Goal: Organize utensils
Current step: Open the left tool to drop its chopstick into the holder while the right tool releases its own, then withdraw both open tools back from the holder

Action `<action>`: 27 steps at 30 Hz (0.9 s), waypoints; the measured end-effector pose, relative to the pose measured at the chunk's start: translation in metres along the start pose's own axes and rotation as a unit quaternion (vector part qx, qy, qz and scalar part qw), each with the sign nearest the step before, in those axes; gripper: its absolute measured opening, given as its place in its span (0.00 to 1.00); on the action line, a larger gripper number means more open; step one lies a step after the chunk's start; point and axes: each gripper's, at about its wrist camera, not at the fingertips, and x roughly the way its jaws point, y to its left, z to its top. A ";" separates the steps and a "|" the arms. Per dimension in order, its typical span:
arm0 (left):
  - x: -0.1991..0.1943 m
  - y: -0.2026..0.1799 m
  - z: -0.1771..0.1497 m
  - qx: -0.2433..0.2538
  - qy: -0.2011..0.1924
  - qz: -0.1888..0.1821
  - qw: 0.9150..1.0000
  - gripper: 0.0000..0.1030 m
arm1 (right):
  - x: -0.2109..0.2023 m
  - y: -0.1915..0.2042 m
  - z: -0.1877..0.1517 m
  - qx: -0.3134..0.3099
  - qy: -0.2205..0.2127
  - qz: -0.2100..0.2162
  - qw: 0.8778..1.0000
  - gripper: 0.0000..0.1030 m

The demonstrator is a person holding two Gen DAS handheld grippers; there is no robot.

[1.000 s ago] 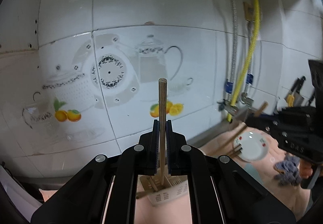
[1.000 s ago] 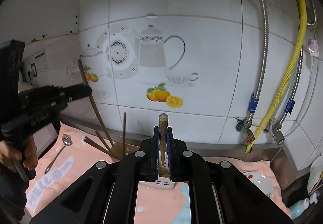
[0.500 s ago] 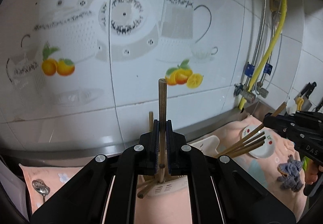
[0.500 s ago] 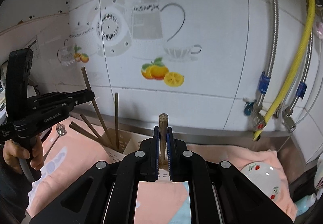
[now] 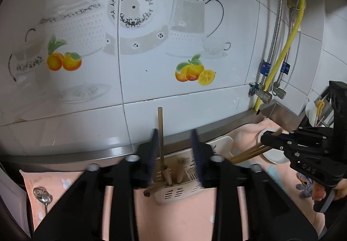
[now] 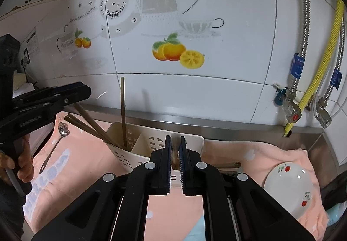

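Over the white holder (image 6: 138, 143), the left gripper (image 5: 173, 152) jaws are opening off a standing chopstick (image 5: 160, 132), while the right gripper (image 6: 175, 150), jaws clamped on another chopstick (image 6: 174, 145), likely must release next.

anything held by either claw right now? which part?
Right claw: shut on a chopstick near its top end. Left claw: opening, nothing gripped; its chopstick stands free in the utensil holder.

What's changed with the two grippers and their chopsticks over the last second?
Both came down to the utensil holder. The left gripper is opening, leaving its chopstick standing in the holder. The right gripper stays shut on its chopstick; spoon and plate unmoved.
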 end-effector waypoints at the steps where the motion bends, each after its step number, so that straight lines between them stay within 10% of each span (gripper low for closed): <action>1: -0.003 0.000 0.000 -0.002 -0.004 0.000 1.000 0.45 | -0.001 0.000 0.000 0.001 -0.001 -0.001 1.000 0.08; 14: -0.045 -0.003 -0.015 0.002 -0.030 0.006 1.000 0.85 | -0.030 0.004 -0.013 0.009 -0.031 -0.004 0.999 0.42; 27: -0.075 -0.004 -0.050 0.017 -0.035 0.030 0.999 0.95 | -0.061 0.019 -0.046 -0.001 -0.057 -0.027 0.998 0.83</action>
